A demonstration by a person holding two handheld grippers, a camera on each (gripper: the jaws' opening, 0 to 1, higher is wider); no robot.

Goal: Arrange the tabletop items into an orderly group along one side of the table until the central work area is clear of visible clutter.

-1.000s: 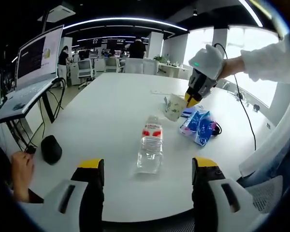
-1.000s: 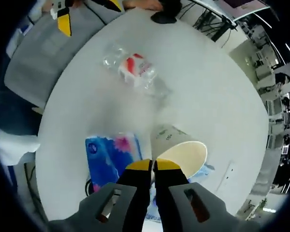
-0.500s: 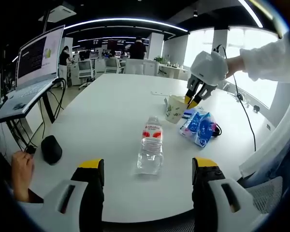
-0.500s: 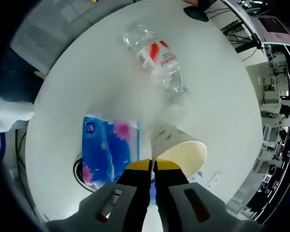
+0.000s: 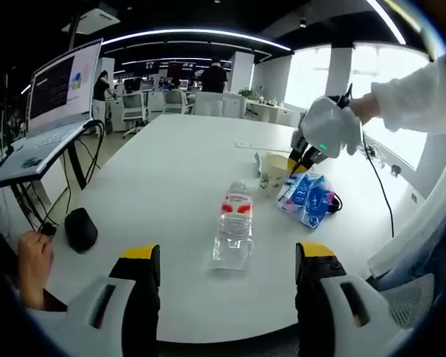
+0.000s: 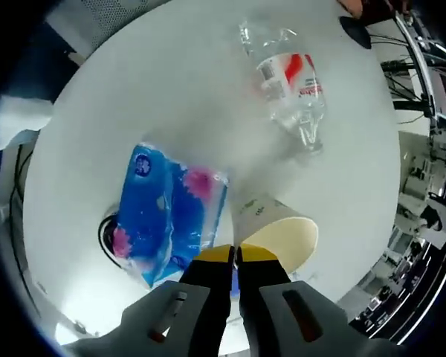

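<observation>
Left gripper view: left gripper (image 5: 227, 264) low at 6 o'clock, fingers (image 5: 141, 286) spread wide, nothing between them, off the near edge of the white counter (image 5: 163, 171). Clear water bottle (image 5: 233, 232) with red label lies on its side dead ahead at 12 from the fingers, cap pointing away. Black mouse (image 5: 79, 228) sits at 9 o'clock near the counter edge, a hand (image 5: 31, 264) just below it. Paper cup (image 5: 273, 172) stands upright at 1 o'clock past the bottle; blue tissue pack (image 5: 305, 198) just beside it at its 4 o'clock, black cable (image 5: 334, 201) poking out from under the pack. Right gripper (image 5: 306, 158) comes in from 2 o'clock, tips on the cup rim. Laptop (image 5: 52, 111) on a stand at 10 o'clock, off the counter.

Right gripper view: right gripper (image 6: 234, 256) fingers pinched narrow on the near rim of the paper cup (image 6: 276, 230), one inside, one outside. Tissue pack (image 6: 169, 212) at 9 o'clock of the cup, touching or nearly so. Water bottle (image 6: 290, 78) at 1 o'clock, well apart.
</observation>
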